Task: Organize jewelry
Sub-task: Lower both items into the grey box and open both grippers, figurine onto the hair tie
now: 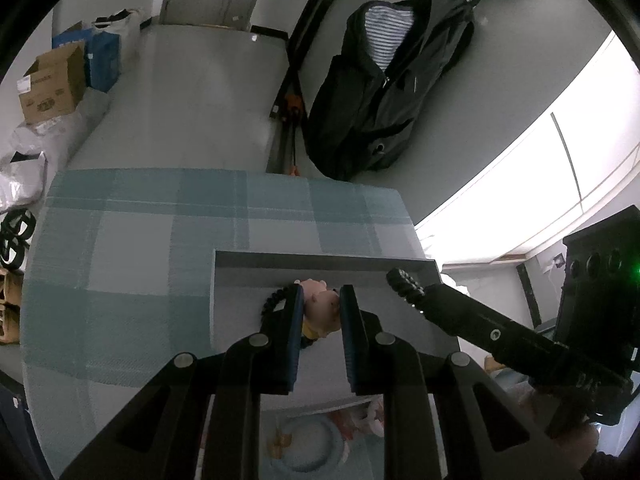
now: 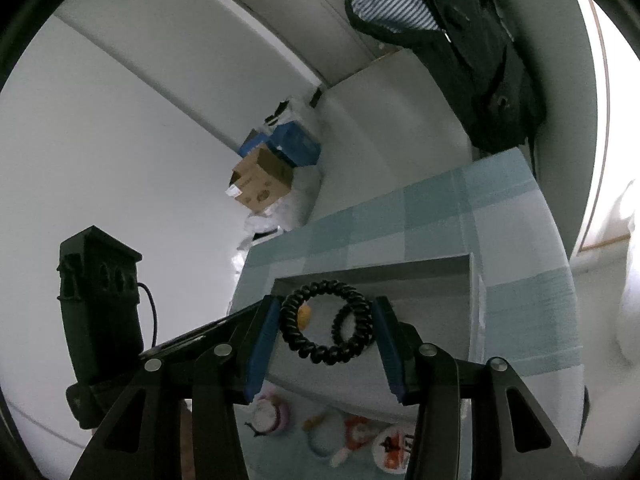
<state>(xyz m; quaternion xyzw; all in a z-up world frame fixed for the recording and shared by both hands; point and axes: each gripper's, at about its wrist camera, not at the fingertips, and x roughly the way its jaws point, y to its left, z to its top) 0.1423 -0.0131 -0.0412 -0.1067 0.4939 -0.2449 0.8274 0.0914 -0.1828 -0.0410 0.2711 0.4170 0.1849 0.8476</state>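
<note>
Closest to the lens on the left side are the blue-padded fingers [image 1: 294, 332] of the left gripper [image 1: 320, 300], and they're pinched onto a little pink pig charm [image 1: 322, 306] with a black coil band [image 1: 276, 300] hanging off it. Looks like it's being held right over the grey tray [image 1: 320, 260], which I'd guess is where the jewelry is meant to end up.

The right gripper [image 2: 326, 322] has a big black spiral hair tie [image 2: 304, 332] stretched between its pads, so it's closed on that one. A smaller coil ring [image 2: 352, 322] sits inside the big loop; can't tell if it's joined to it or lying in the tray behind. From the left camera you can see the tie's end [image 1: 404, 282] poking out near the tray's right corner, so both tools are crowding the same spot. My read: one should back off before the other drops its piece.

The tray sits on a blue checked tablecloth [image 1: 132, 240]. Below the table edge there are some colourful bits [image 2: 352, 432], too blurry to name. A black jacket [image 1: 380, 80] hangs behind, cardboard box [image 1: 52, 84] in the corner, neither in the way.
</note>
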